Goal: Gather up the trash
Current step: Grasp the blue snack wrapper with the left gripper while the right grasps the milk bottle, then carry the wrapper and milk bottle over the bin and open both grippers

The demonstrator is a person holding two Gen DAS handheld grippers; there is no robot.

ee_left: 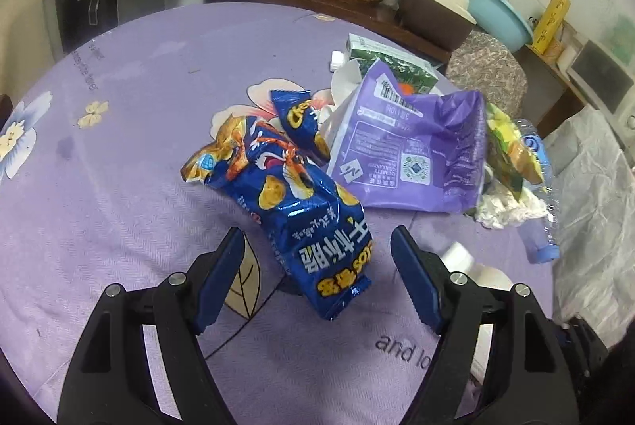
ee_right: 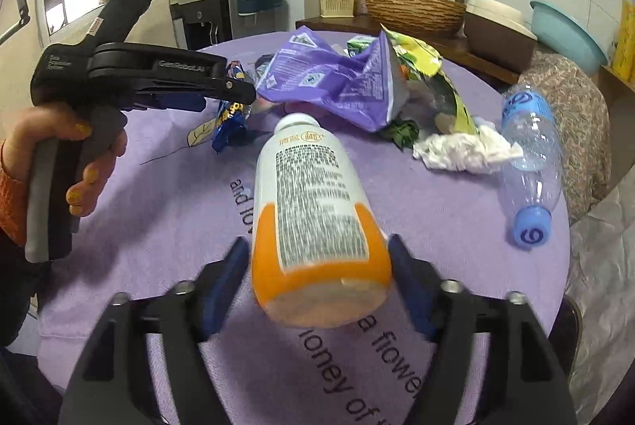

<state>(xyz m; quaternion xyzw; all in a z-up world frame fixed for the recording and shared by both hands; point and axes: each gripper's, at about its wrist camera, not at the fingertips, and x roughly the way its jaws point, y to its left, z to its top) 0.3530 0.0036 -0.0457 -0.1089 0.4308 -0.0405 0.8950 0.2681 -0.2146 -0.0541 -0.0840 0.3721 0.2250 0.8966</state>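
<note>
Your right gripper (ee_right: 317, 266) pinched the white-and-orange plastic bottle (ee_right: 313, 199) near the crumpled purple bag (ee_right: 341, 83), while your left gripper (ee_left: 317, 262) gaped, untouching, around the blue foil snack bag (ee_left: 301, 214).

We're hovering the left gripper (ee_left: 317, 258) around the blue snack bag (ee_left: 293, 214).
Fingers aren't touching it; purple bag (ee_left: 412, 151) is lying behind.

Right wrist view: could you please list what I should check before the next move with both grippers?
1. Orange-and-white bottle lies between the right gripper's fingers: ok.
2. Right pads pressing on the bottle: cannot tell.
3. Blue snack bag sits between the left gripper's fingers: ok.
4. Left pads touching the bag: not ok, gaps on both sides.
5. A place to drop the trash in view: cannot tell.
</note>
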